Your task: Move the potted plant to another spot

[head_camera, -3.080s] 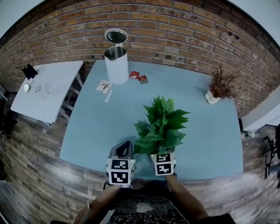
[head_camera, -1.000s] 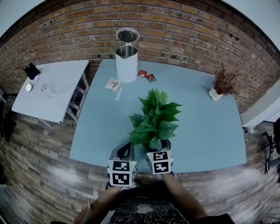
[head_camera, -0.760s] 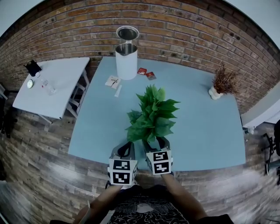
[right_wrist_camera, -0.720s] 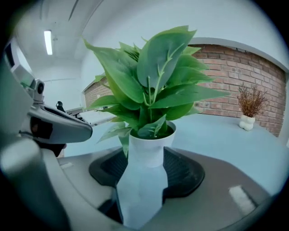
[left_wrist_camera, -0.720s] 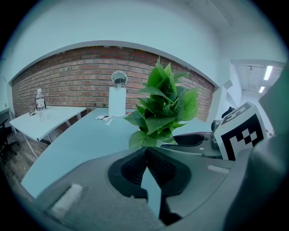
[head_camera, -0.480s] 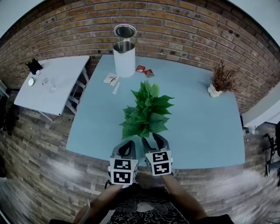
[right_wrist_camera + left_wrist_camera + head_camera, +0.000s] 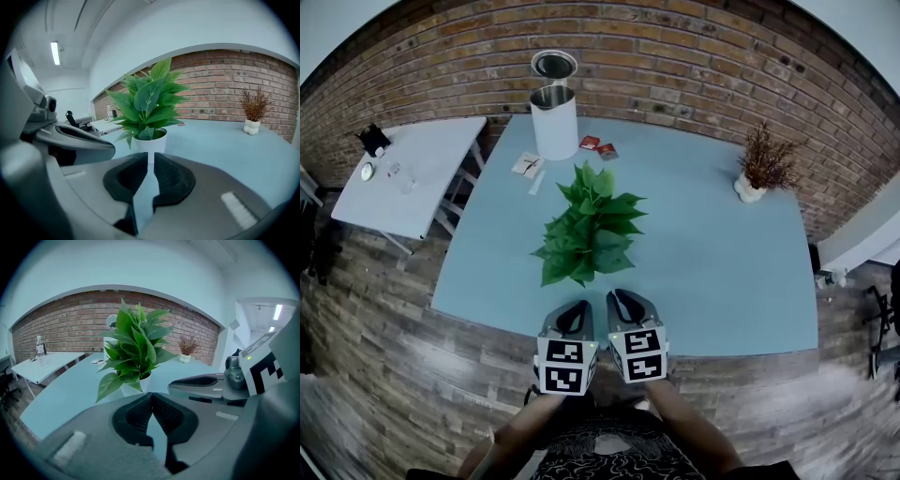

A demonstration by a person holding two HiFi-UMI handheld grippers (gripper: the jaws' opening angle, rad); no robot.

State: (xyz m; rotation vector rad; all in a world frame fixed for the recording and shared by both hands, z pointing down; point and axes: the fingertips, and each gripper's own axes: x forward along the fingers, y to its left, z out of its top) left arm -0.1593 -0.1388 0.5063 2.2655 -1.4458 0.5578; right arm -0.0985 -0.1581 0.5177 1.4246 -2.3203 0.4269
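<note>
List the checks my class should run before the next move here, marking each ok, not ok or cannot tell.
1. Potted plant stands upright on the blue table: ok.
2. Right gripper holds nothing: ok; its jaws have just been closing, with nothing between them.
3. Left gripper has its jaws together and empty: ok.
4. Both grippers are clear of the plant: ok.
5. Plant stands apart from the white container: ok.
6. Plant's present spot is the intended one: cannot tell.
</note>
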